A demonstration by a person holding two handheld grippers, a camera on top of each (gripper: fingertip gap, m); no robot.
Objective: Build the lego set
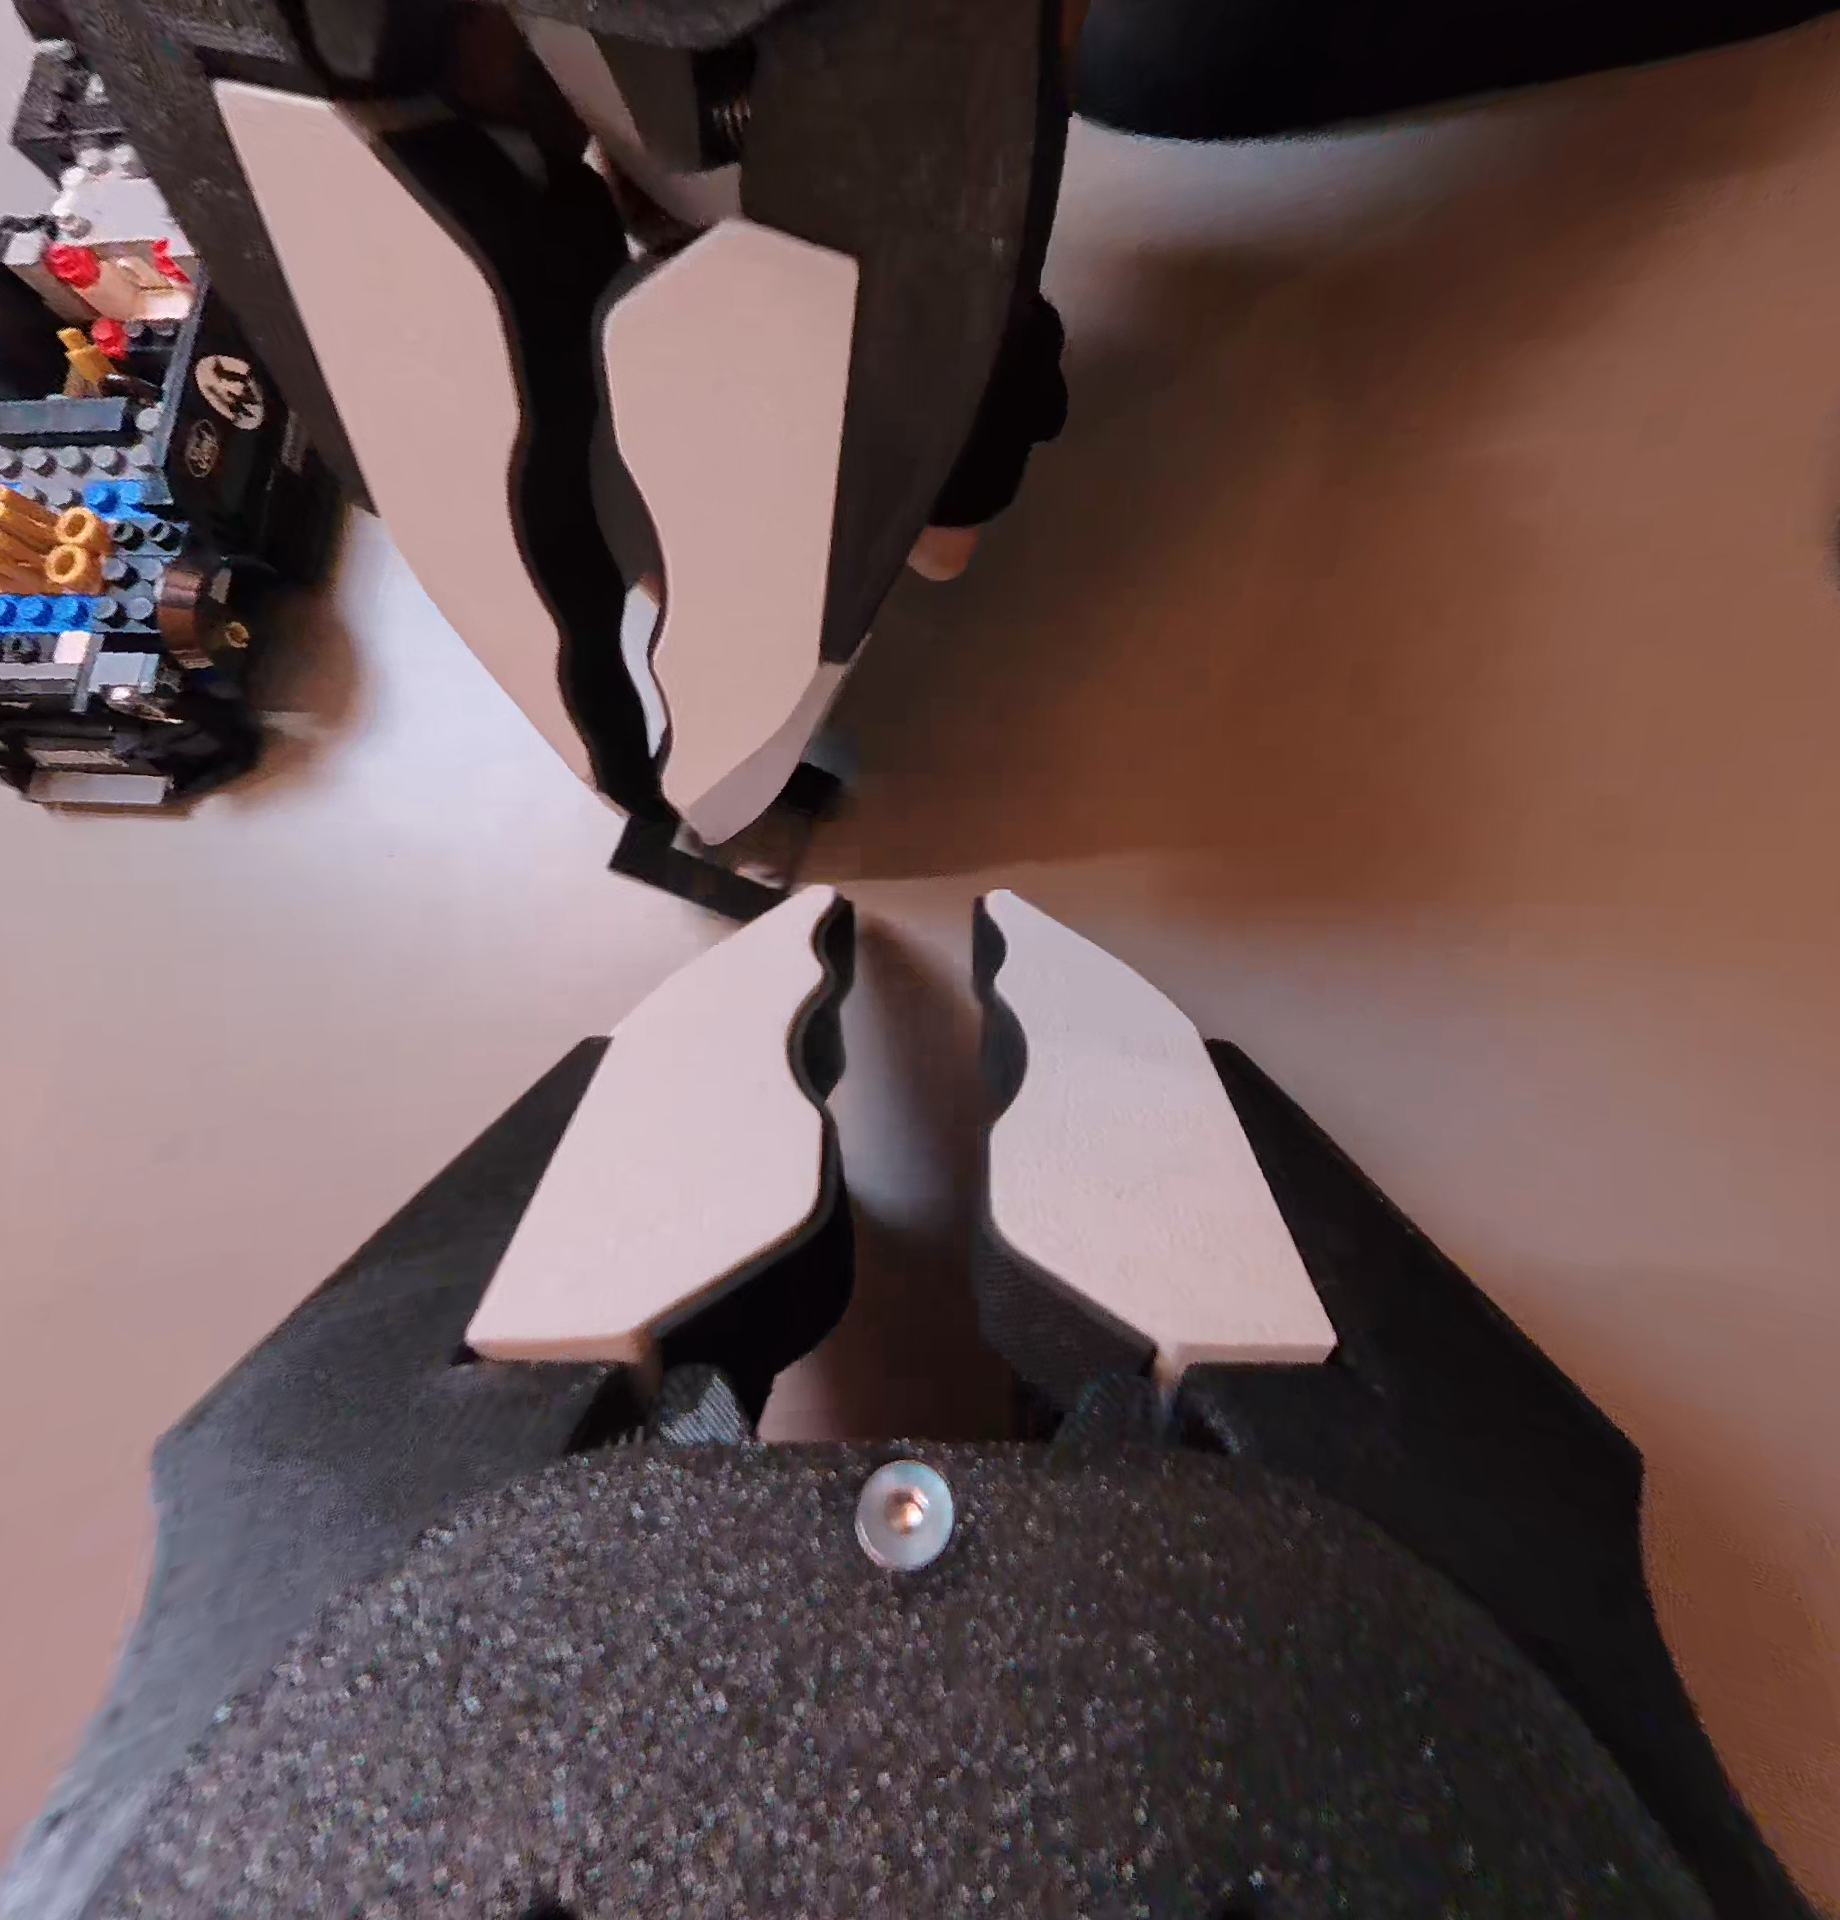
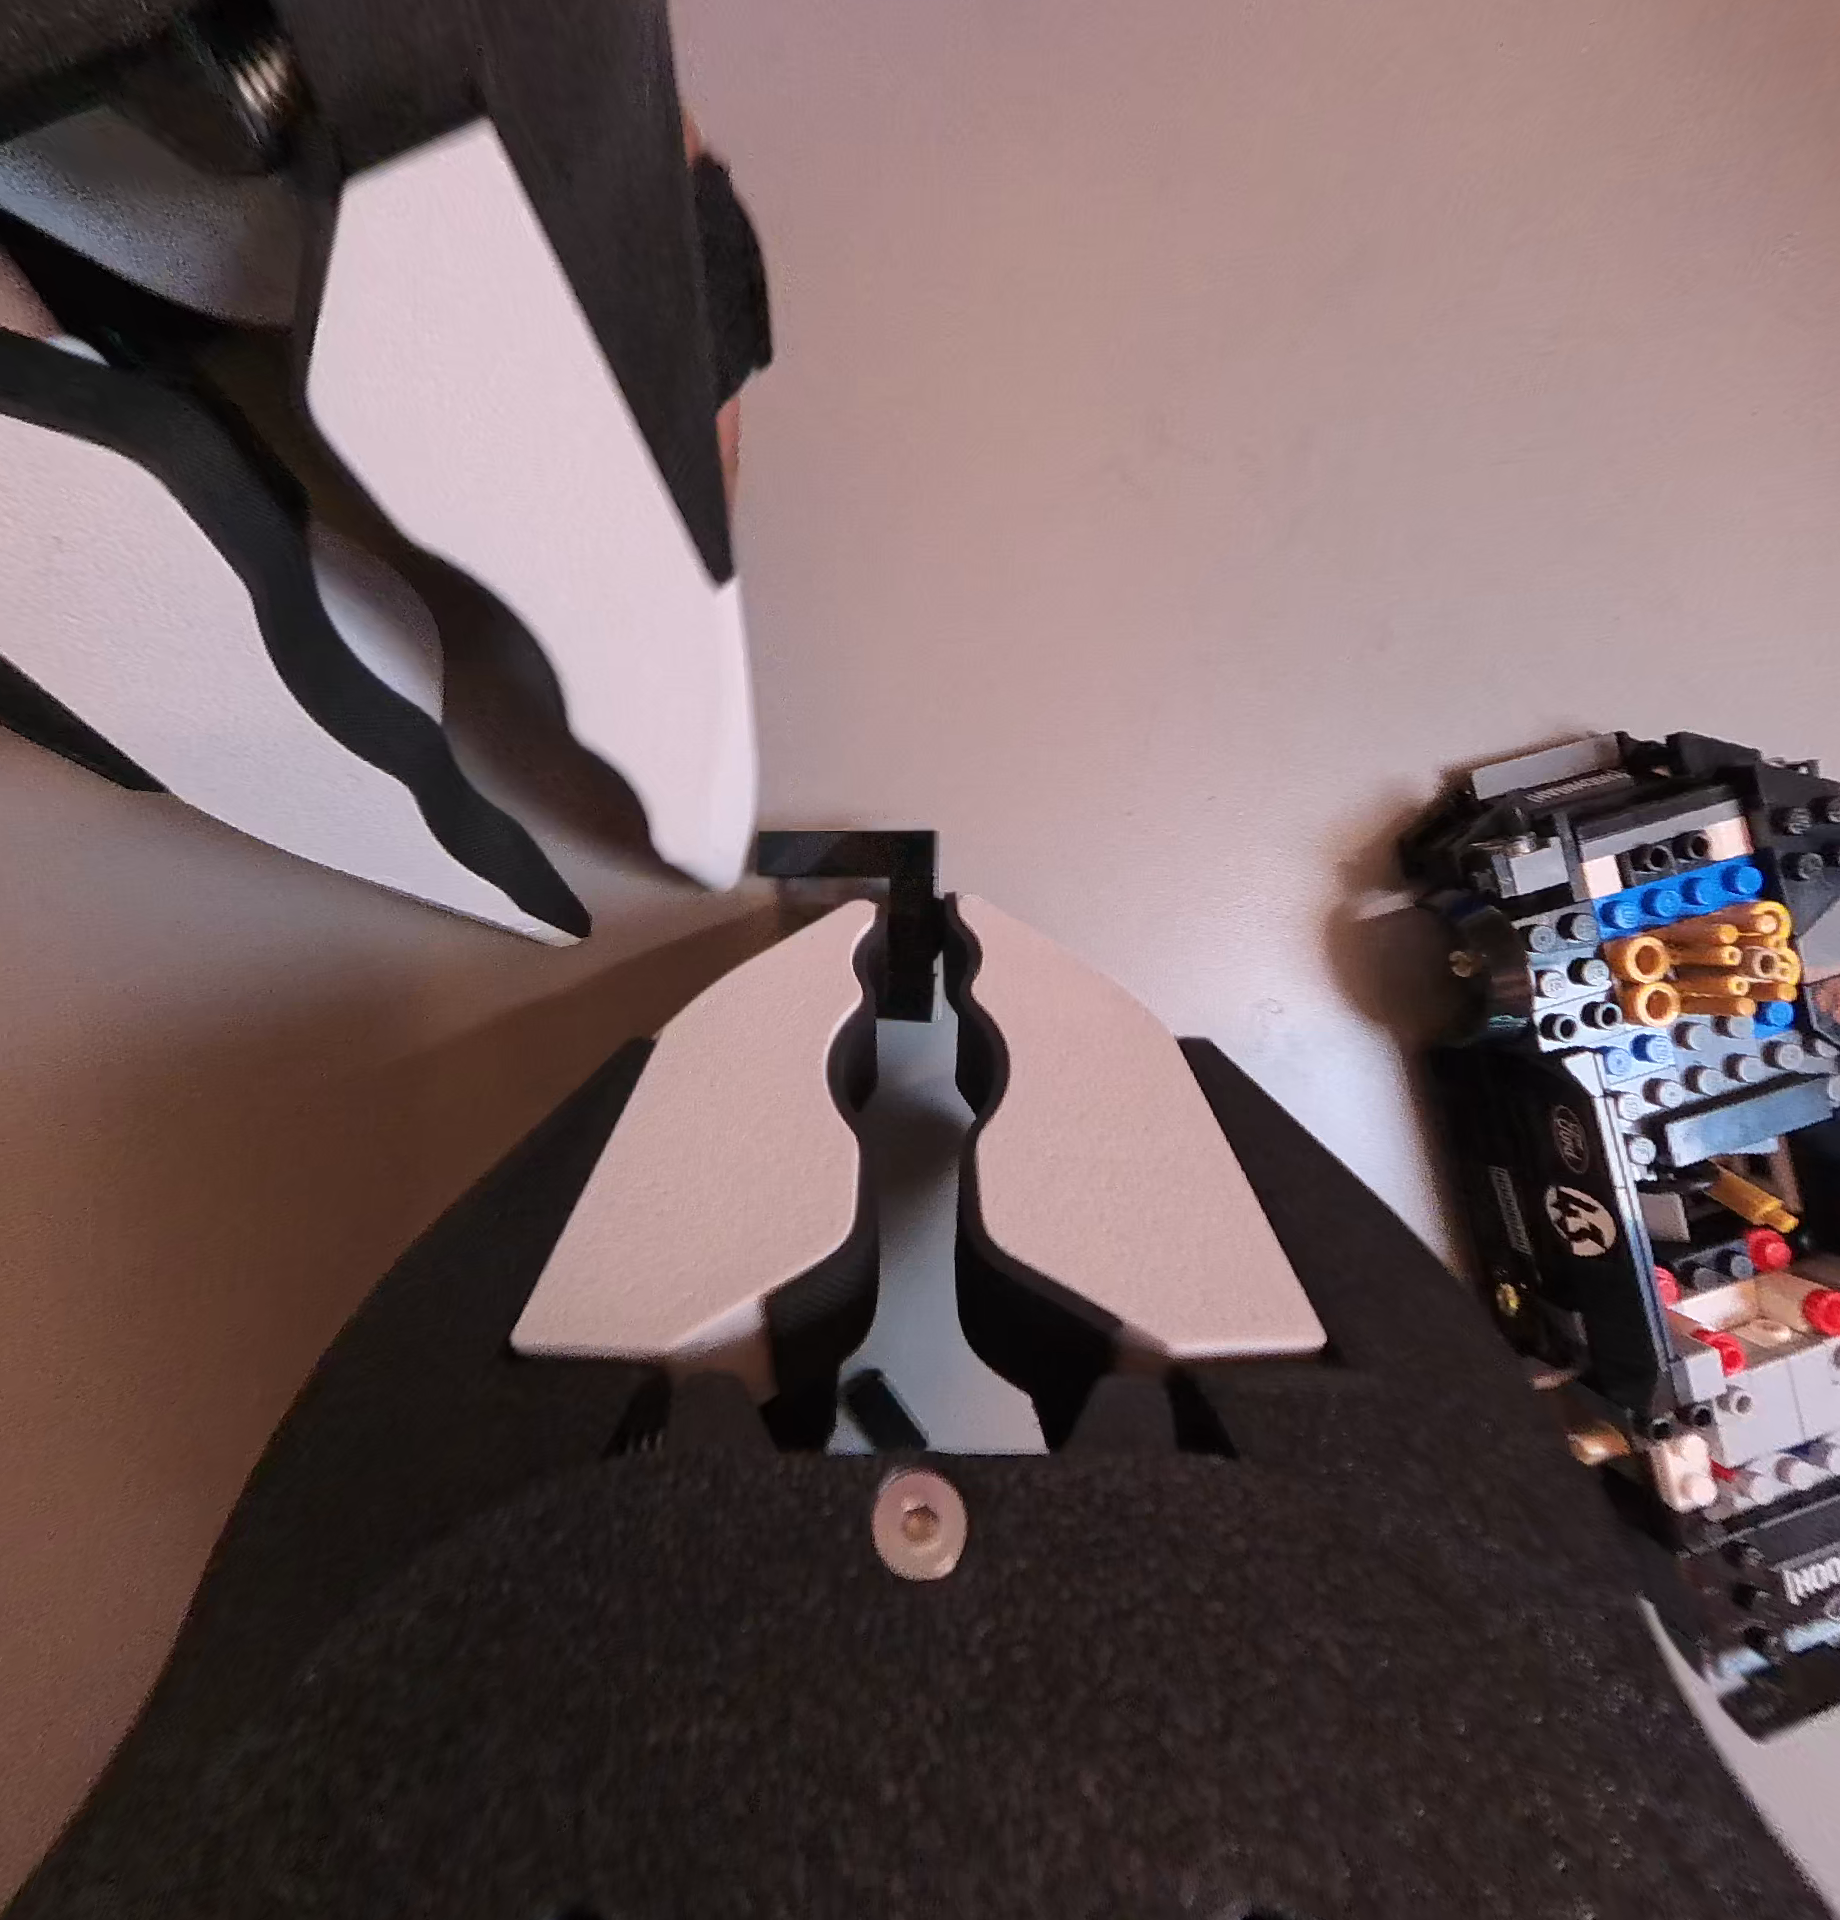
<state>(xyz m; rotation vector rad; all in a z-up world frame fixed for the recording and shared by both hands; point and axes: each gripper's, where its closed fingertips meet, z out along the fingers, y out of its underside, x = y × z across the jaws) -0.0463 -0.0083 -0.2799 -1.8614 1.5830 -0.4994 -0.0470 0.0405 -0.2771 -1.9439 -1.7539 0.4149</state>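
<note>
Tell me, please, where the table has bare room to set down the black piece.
Bare table lies beyond the right claw, left of the car model. It is crowded at the black piece, where the left claw meets it tip to tip.

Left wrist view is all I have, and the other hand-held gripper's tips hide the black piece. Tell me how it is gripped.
Observer: The right hand-held gripper is shut on a black L-shaped piece, with one leg clamped between its fingers.
Operator: Give me the other leg's direction.
Observer: It sticks out sideways past the tips, towards your left hand-held gripper.
Operator: Say whether it touches mine.
Observer: Its free end sits right beside one of your fingertips. I cannot tell whether they touch.
</note>
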